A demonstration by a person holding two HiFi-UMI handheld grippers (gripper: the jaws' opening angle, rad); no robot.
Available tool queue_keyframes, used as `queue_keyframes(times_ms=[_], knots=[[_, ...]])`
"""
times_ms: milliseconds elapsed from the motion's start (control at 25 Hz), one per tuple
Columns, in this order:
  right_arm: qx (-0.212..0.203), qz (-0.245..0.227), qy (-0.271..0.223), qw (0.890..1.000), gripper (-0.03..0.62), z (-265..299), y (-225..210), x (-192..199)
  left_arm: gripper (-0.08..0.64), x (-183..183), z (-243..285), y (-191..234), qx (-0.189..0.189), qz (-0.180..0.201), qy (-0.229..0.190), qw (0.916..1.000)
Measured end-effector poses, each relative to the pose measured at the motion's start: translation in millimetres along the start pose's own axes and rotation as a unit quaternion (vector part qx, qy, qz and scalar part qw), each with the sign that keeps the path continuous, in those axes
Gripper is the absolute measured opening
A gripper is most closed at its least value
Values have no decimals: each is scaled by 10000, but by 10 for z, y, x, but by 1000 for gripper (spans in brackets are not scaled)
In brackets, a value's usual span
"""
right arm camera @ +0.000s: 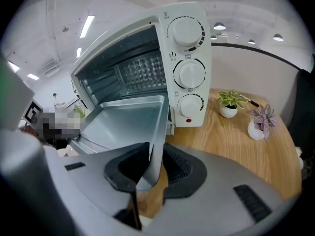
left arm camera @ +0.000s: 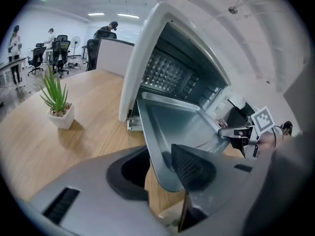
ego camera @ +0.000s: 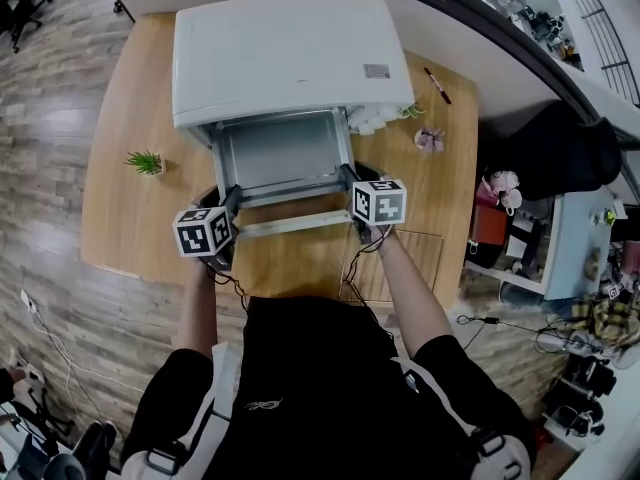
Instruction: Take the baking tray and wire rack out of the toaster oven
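Left gripper [left arm camera: 165, 168]: clamped on baking tray [left arm camera: 182, 127], lower-left corner, seemingly.
Right gripper [right arm camera: 150, 173]: clamped on lower-right rim.
Tray: half out of toaster oven [ego camera: 285, 53], frame centre, width spanning both grippers.
Wire rack: unseen.

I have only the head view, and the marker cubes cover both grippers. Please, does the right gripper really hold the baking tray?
Observer: Yes. In the right gripper view, the right gripper is shut on the right rim of the baking tray.
Operator: And the left one, please?
Observer: The left gripper pinches the tray's front left corner, with the rim between its pads.
Operator: Is the tray already free of the oven?
Observer: No. Its rear edge is inside the opening of the toaster oven.
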State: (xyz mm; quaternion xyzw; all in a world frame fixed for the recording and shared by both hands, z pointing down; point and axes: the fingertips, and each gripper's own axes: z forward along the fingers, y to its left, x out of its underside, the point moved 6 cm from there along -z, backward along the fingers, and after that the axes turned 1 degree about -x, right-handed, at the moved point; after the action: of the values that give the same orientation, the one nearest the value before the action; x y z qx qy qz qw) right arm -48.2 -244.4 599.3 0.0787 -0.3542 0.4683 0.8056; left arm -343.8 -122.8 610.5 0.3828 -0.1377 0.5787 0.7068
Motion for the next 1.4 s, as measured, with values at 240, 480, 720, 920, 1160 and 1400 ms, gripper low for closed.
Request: queue_keyframes(times_ms=[240, 480, 720, 920, 1160, 1400], knots=[[-104, -23, 20, 9999, 97, -214, 18, 261, 147, 304, -188, -158, -67, -93, 73, 9999], [-210, -4, -164, 9996, 95, -496, 37, 443, 147, 486, -421, -360, -107, -45, -34, 9999], [-186, 108, -259, 9994, 95, -826, -83, 765, 147, 676, -571, -698, -150, 156, -41, 9998], [-100, 183, -391, 9990, 95, -1194, -327, 1060, 147, 903, -611, -1126, -97, 290, -80, 9995], [81, 367, -526, 9979, 94, -1700, -708, 1485, 147, 1248, -586, -1712, 56, 392, -3, 9992], [357, 688, -673, 9947, 92, -2185, -1115, 1913, 147, 1479, -449, -2287, 312, 674, 85, 9972]])
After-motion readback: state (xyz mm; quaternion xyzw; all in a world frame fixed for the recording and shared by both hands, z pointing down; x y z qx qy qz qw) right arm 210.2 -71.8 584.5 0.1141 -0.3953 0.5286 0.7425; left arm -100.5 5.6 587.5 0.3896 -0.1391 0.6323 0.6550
